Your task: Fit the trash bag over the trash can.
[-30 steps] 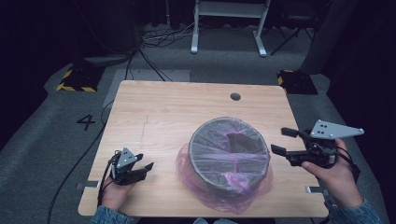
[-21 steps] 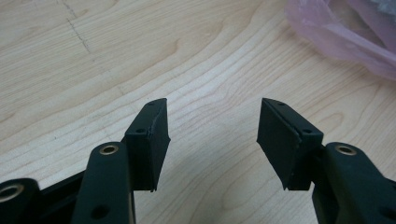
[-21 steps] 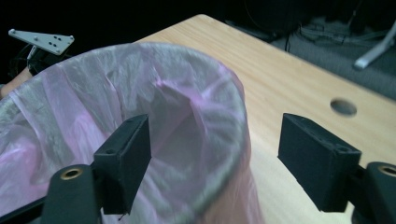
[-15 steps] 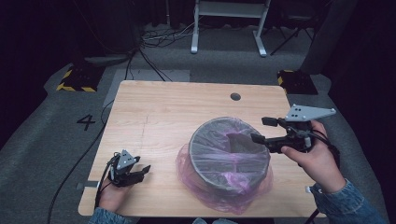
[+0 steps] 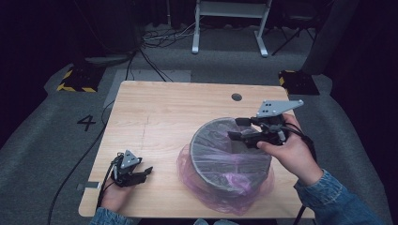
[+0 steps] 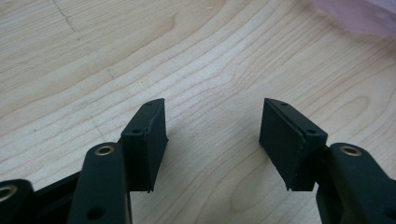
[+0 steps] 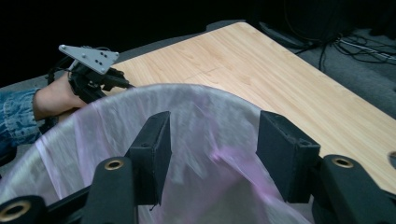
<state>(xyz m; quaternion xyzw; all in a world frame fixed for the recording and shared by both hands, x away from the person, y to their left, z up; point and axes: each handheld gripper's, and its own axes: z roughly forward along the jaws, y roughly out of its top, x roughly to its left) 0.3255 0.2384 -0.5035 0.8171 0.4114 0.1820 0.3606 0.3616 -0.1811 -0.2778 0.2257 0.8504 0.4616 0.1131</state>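
A round grey bin [image 5: 206,154] stands on the wooden table [image 5: 164,112], right of centre, lined with a thin pink plastic bag [image 5: 225,194] that spills around its base. My right gripper [image 5: 233,129] hovers over the bin's far right rim, pointing left. Its jaws have just been closing; they stand apart, and in the right gripper view the bag [image 7: 201,140] lies past them with nothing pinched in the right gripper [image 7: 212,149]. My left gripper [image 5: 146,173] rests at the front left of the table. The left gripper [image 6: 212,135] is open over bare wood.
A small round hole [image 5: 236,97] sits near the table's far edge. Beyond the table are a white metal stand [image 5: 230,28], loose cables [image 5: 159,37] and two yellow-black striped blocks [image 5: 75,79] on the grey floor. A "4" [image 5: 87,123] marks the floor at left.
My right gripper has travelled left from the table's right edge to above the bin's rim, and its jaws narrowed. The left gripper has stayed put.
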